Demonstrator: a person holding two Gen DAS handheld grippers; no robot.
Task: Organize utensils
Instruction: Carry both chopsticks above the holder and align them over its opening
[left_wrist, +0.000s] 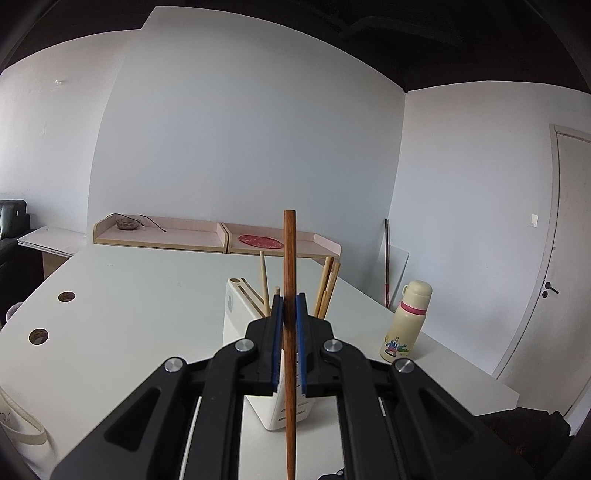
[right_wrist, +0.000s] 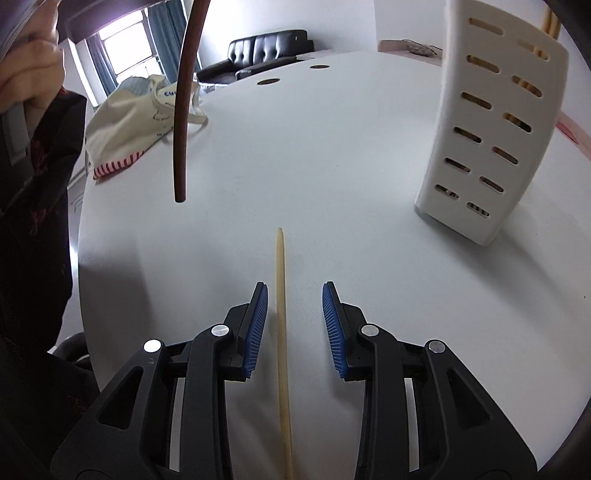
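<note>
At the centre of the left wrist view, the left gripper (left_wrist: 290, 306) is clenched on a dark brown chopstick (left_wrist: 289, 258) whose long axis runs straight up and down the frame, its blunt end pointing up, in front of the white utensil holder (left_wrist: 236, 314) with pale chopsticks (left_wrist: 327, 288) standing in it on the white table (left_wrist: 129, 295). In the right wrist view, the right gripper (right_wrist: 294, 295) is released, its blue pads either side of a pale chopstick (right_wrist: 282, 314) lying flat on the table, long axis running up the frame, tip pointing away; the dark chopstick (right_wrist: 183, 129) hangs at upper left, the slotted holder (right_wrist: 491, 147) at upper right.
</note>
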